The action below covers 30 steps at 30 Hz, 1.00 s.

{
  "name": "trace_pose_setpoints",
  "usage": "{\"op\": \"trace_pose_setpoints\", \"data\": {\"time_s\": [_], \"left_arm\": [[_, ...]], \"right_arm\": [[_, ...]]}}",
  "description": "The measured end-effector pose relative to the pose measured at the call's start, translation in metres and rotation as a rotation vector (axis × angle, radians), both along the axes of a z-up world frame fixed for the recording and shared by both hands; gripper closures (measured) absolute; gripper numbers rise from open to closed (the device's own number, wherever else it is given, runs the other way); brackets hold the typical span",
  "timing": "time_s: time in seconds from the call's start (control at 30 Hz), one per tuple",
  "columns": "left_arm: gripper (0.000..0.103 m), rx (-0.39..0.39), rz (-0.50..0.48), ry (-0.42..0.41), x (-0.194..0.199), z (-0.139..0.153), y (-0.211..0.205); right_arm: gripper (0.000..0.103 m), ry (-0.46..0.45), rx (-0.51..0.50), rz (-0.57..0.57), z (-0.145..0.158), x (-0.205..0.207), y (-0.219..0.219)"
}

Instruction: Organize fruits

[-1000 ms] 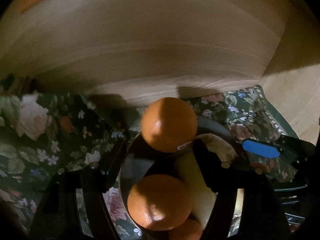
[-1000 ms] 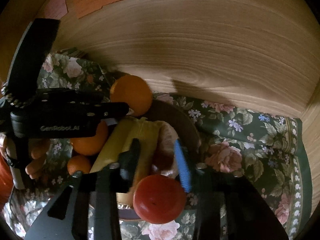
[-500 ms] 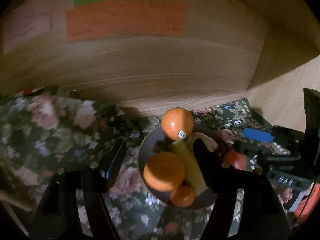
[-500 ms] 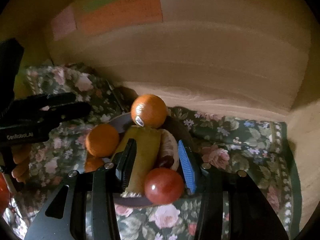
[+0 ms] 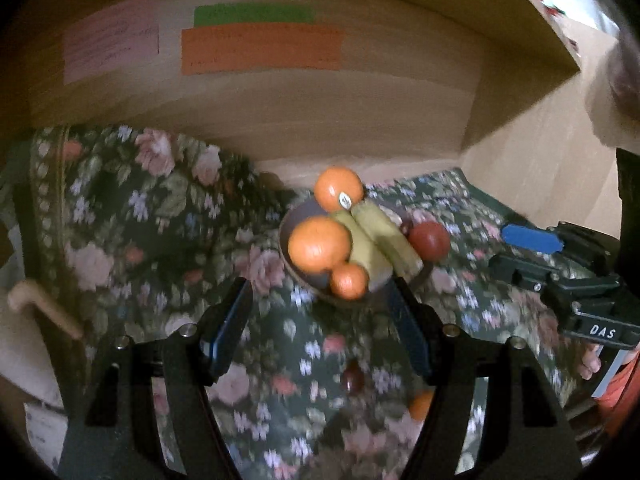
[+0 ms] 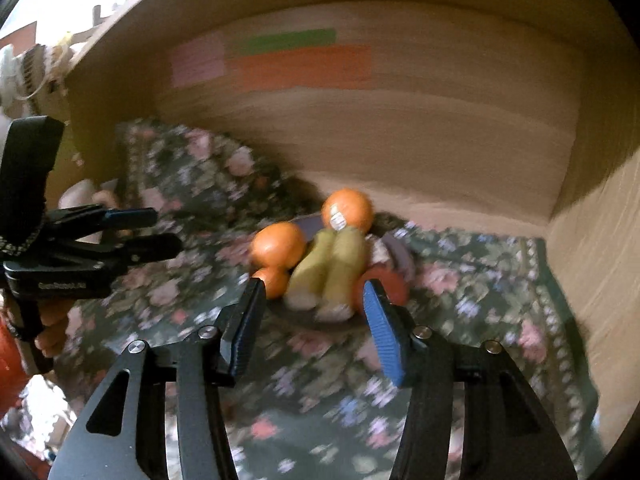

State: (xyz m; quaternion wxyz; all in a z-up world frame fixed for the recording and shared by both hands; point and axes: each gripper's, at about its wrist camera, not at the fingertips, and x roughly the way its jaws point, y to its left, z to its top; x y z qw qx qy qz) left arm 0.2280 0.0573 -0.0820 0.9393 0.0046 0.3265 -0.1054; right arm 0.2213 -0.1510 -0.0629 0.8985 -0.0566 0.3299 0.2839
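Note:
A dark plate (image 5: 298, 276) on the floral cloth holds three oranges (image 5: 319, 245), two yellow-green bananas (image 5: 376, 242) and a red tomato (image 5: 429, 240) at its right edge. The plate also shows in the right wrist view (image 6: 396, 252), with the oranges (image 6: 279, 245), bananas (image 6: 334, 268) and tomato (image 6: 390, 284). My left gripper (image 5: 320, 322) is open and empty, in front of the plate. My right gripper (image 6: 314, 316) is open and empty, just short of the plate. A small dark fruit (image 5: 353, 378) and a small orange fruit (image 5: 421, 405) lie on the cloth near me.
The floral cloth (image 5: 152, 240) lines a wooden alcove with a back wall (image 5: 360, 120) carrying pink, green and orange paper notes (image 5: 260, 50). A wooden side wall (image 6: 600, 260) stands at the right. A pale wooden handle (image 5: 44, 308) lies at the left.
Both grippers have drawn back from the plate; the fruits look smaller and farther. The plate and its fruit have stayed in place.

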Motion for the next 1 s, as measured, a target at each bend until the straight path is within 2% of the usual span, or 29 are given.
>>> {"op": "trace_pose_setpoints", "data": {"time_s": [0.4, 0.53, 0.6, 0.67, 0.8, 1.0], "left_arm": [[0.035, -0.017, -0.024, 0.108, -0.04, -0.047, 0.008], [0.045, -0.003, -0.039, 0.134, -0.046, -0.059, 0.008], [0.053, 0.003, -0.047, 0.148, -0.047, -0.064, 0.007], [0.058, 0.006, -0.057, 0.163, -0.047, -0.069, 0.006], [0.065, 0.019, -0.079, 0.182, -0.04, -0.074, -0.001], [0.067, 0.063, -0.099, 0.174, -0.023, -0.076, -0.018]], "right_arm": [[0.055, 0.139, -0.031, 0.095, -0.062, -0.046, 0.041], [0.056, 0.183, -0.044, 0.11, -0.075, -0.046, 0.048], [0.064, 0.206, -0.043, 0.109, -0.081, -0.044, 0.049], [0.071, 0.218, -0.043, 0.106, -0.083, -0.042, 0.049], [0.072, 0.216, -0.023, 0.101, -0.081, -0.04, 0.044], [0.072, 0.167, -0.017, 0.059, -0.068, -0.035, 0.029]]}}
